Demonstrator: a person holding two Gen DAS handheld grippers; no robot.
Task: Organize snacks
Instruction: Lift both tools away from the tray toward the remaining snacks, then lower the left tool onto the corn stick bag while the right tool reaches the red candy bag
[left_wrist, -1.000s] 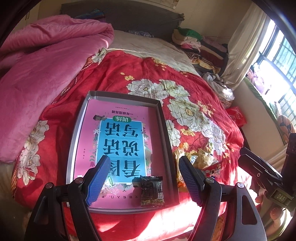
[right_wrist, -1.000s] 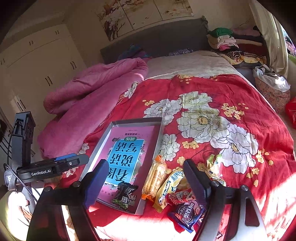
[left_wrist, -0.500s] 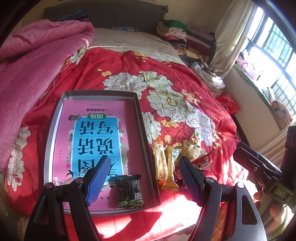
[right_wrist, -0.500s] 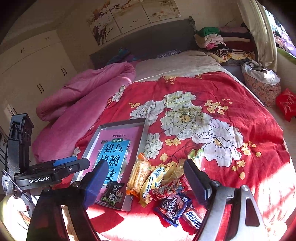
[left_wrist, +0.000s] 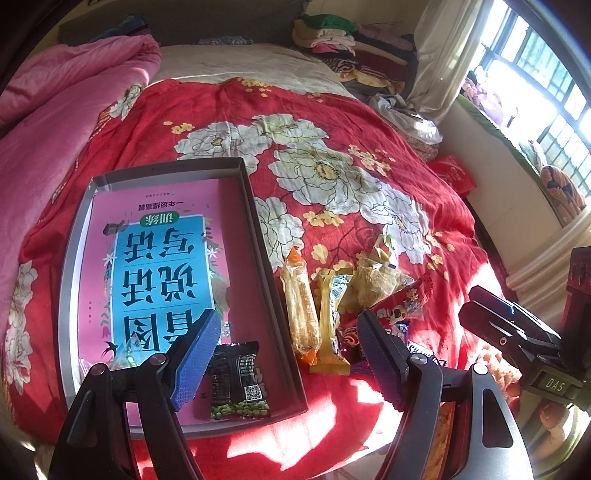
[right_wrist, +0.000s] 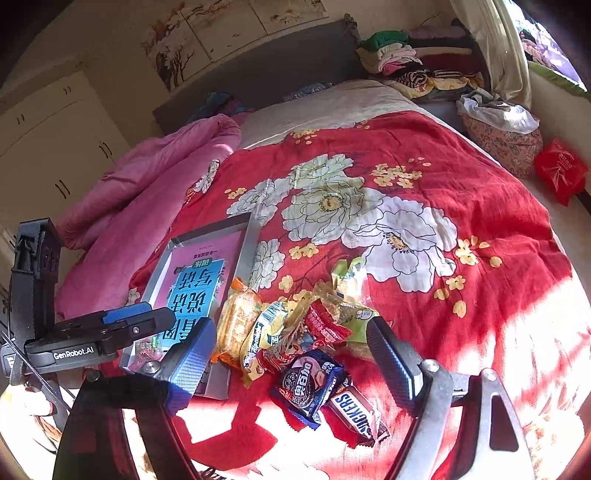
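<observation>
One snack only sits in the tray (left_wrist: 258, 206) so far, by my reading: a dark packet of green peas (left_wrist: 236, 380) at its near end, lying on the pink and blue book (left_wrist: 159, 266) that lines the bottom; something pale and small shows at the tray's near left corner, too hidden to name. The rest is undone. The pile of snacks (right_wrist: 295, 332) lies on the red flowered bedspread (right_wrist: 406, 177) just right of the tray: an orange-ended cracker pack (right_wrist: 236, 321) nearest the rim, a yellow wrapper (right_wrist: 262, 336), a red packet (right_wrist: 325, 325), a clear crinkled bag behind, then the blue cookie pack (right_wrist: 306, 380) and the chocolate bar (right_wrist: 354, 413) closest to me. Left tongs (left_wrist: 288, 365) stand apart and empty, hovering over the tray's right rim. Right tongs (right_wrist: 288, 358) also apart and empty, framing the pile, nothing pinched. Judgement: task is early, roughly one item in, six or so to go. In the way: wrappers overlap, so a clean pinch on one pack may drag its neighbour; the soft bed gives under pressure; the tray rim stands between pile and book. Pink quilt (left_wrist: 55, 110) heaped left, folded clothes (right_wrist: 406, 55) by the headboard, both well apart.
</observation>
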